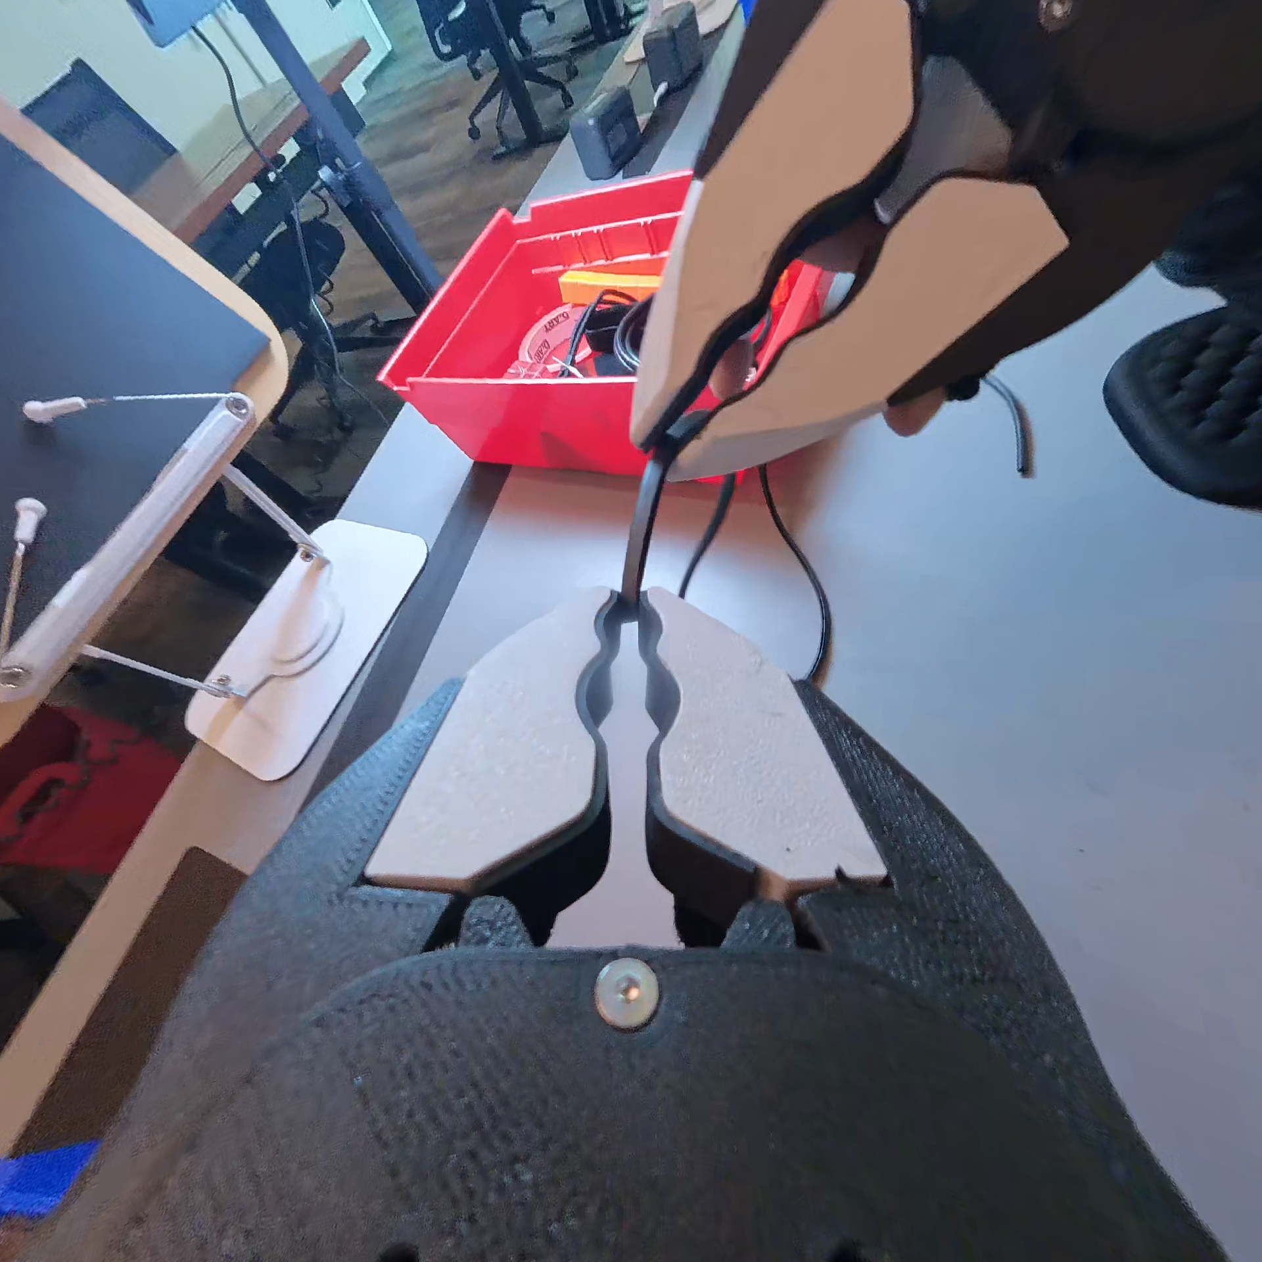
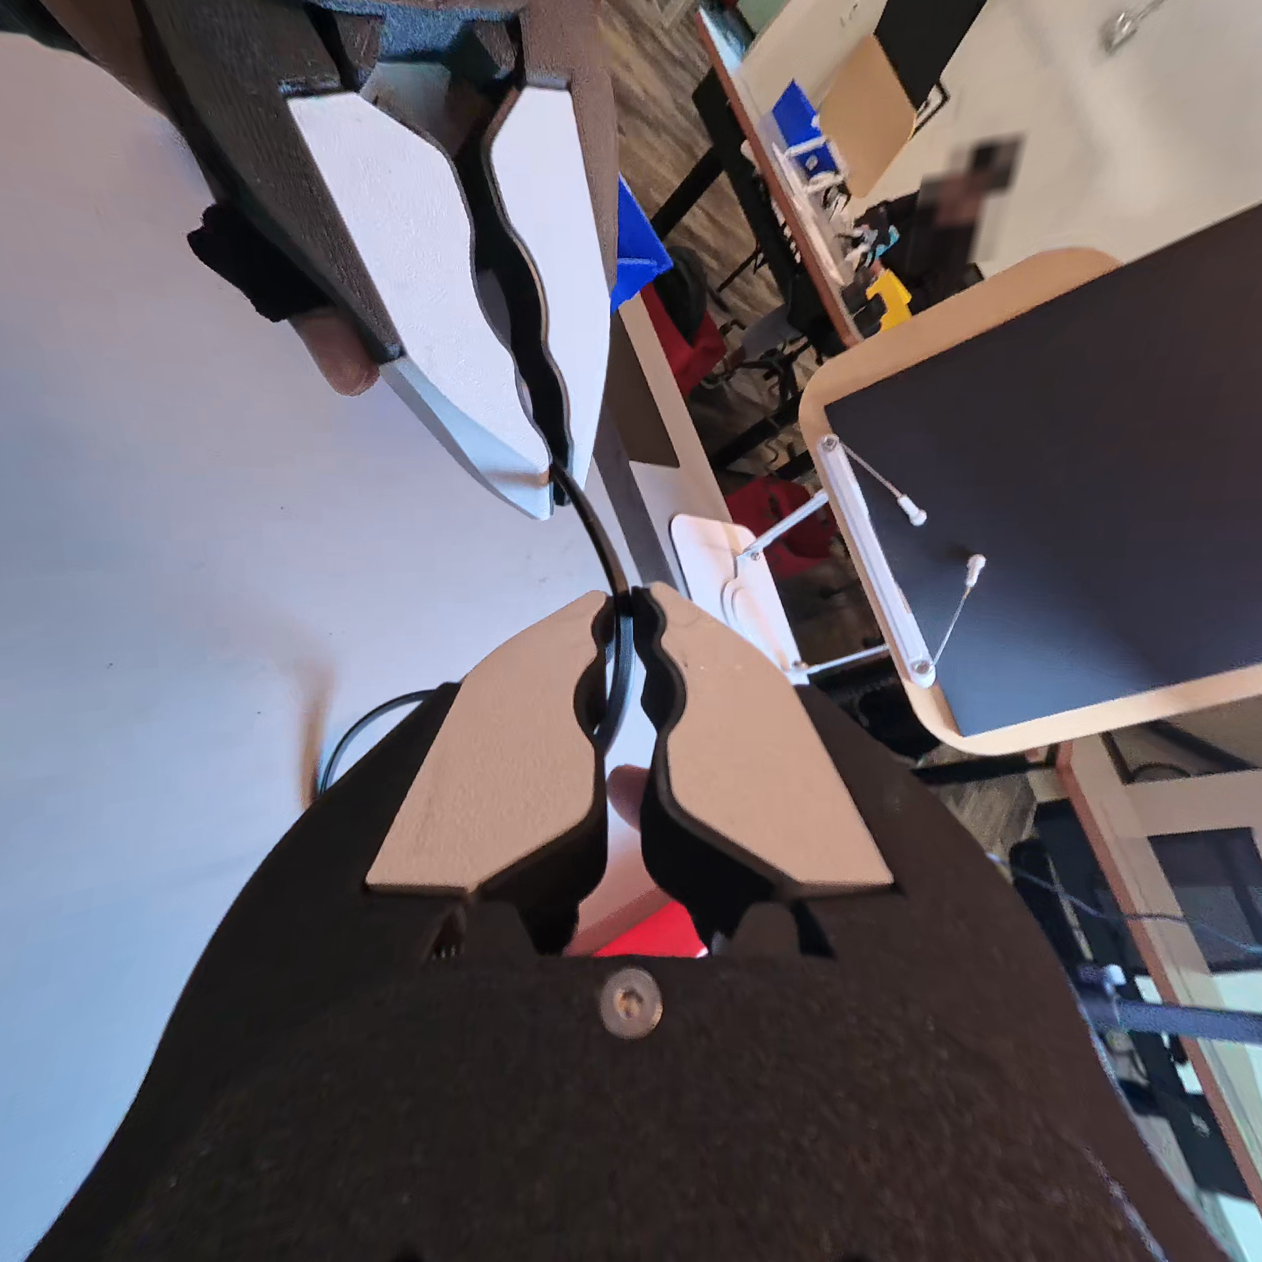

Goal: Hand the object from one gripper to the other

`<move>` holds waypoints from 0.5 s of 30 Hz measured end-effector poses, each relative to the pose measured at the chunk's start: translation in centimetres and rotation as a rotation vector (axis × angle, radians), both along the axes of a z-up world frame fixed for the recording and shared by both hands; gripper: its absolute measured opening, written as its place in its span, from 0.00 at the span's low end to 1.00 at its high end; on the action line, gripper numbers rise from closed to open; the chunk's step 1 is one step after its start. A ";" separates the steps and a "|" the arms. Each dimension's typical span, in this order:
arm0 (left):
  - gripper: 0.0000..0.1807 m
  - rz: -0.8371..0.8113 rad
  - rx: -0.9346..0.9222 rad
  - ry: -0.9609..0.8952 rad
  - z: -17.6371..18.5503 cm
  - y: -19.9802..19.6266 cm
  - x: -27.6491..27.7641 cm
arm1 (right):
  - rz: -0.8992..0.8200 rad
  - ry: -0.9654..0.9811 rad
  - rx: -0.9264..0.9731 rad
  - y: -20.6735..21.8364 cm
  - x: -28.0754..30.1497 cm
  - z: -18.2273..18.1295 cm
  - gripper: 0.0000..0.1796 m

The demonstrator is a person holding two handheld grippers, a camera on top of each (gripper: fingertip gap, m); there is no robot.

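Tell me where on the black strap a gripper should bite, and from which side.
Grip the black strap on its flat faces, as both grippers now do: the left gripper and right gripper each pinch an end at the fingertips. Best approach is probably square to the flat side; it is thin and bends between them, so edge-on would likely slip.

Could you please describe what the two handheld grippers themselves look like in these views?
Both match: the left gripper and right gripper have coarse, textured black bodies, each with a silver screw at the centre. Their fingers carry flat pale beige plates with wavy black-edged inner profiles, tapering toward the tips.
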State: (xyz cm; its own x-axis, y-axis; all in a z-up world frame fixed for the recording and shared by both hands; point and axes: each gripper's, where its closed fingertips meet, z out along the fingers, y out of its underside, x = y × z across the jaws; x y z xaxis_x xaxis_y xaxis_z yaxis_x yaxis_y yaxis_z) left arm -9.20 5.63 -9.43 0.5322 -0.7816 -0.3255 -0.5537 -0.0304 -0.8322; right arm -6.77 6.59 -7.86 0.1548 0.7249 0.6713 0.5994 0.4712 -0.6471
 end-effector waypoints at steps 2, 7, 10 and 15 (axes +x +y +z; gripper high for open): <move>0.03 0.015 -0.006 -0.021 0.0 0.3 -0.1 | -0.040 -0.036 -0.019 0.3 0.1 -0.6 0.03; 0.08 0.032 0.127 0.089 0.1 0.3 0.8 | -0.096 -0.084 -0.091 0.7 0.0 -2.2 0.03; 0.09 0.045 0.169 0.182 -0.9 0.6 1.1 | -0.097 -0.101 -0.113 0.5 -0.2 -2.9 0.03; 0.02 0.031 0.192 0.192 -1.1 0.7 1.2 | -0.083 -0.063 -0.121 0.4 -0.4 -2.4 0.03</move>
